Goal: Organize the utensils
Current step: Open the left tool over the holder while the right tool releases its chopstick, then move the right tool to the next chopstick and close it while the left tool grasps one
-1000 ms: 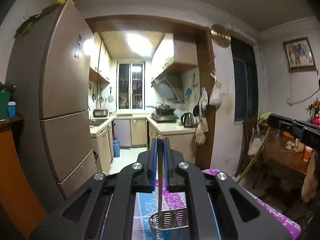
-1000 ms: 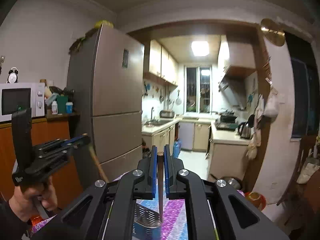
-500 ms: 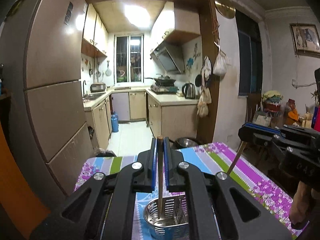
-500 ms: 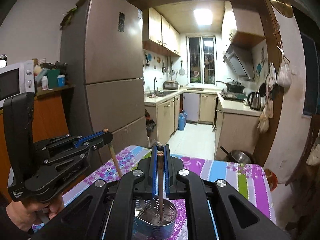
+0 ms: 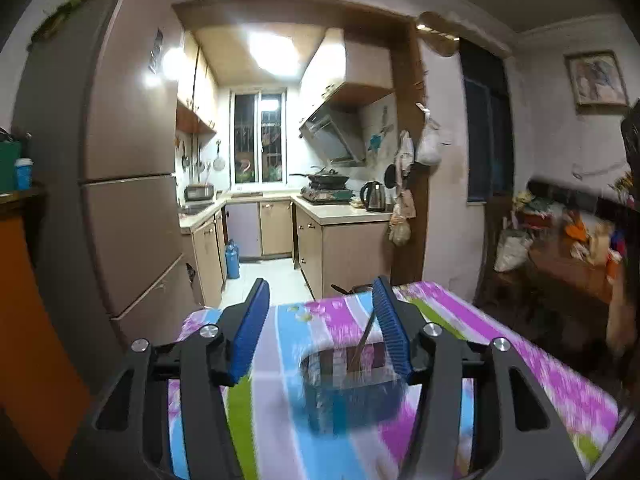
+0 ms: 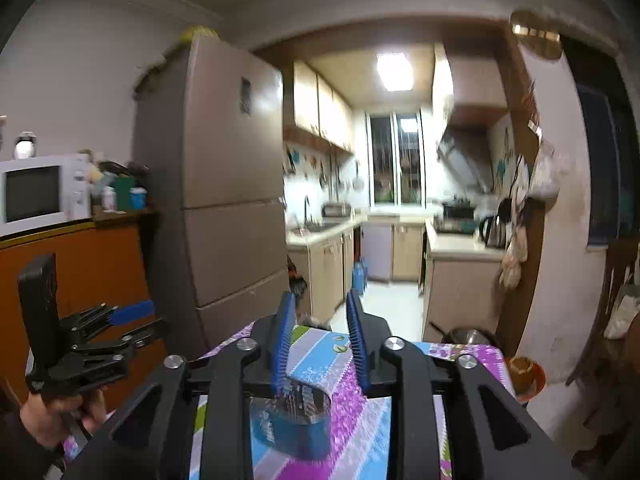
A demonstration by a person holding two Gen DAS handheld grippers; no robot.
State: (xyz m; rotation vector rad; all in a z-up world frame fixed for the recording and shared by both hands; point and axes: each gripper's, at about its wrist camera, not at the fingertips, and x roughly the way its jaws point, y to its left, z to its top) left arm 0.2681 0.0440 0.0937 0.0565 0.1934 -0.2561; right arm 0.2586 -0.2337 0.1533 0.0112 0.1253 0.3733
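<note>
Two hand-held tools hang above a table (image 5: 540,364) covered in a bright striped, flowered cloth, with a kitchen doorway beyond. Both views are blurred.

The left tool (image 5: 320,316) has its jaws opening and standing wide apart. Nothing is pressed between its blue pads. Just inside its right pad, a thin wooden chopstick (image 5: 362,344) leans at a slant, its lower end down in a metal utensil holder (image 5: 348,396) that sits on the table directly below the tool. The chopstick looks free of the grip, most likely let go so it would drop into the holder.

The right tool (image 6: 320,336) also has its jaws opening, to a narrower gap, and nothing shows between them. The same holder (image 6: 292,420) sits on the table just beneath its tips. Whether a second chopstick lies inside cannot be told through the blur.

In the right view, a hand (image 6: 52,416) grips the handle of the left tool (image 6: 136,320) at the far left.

Both tools hang over the holder, so utensils fall straight in.
</note>
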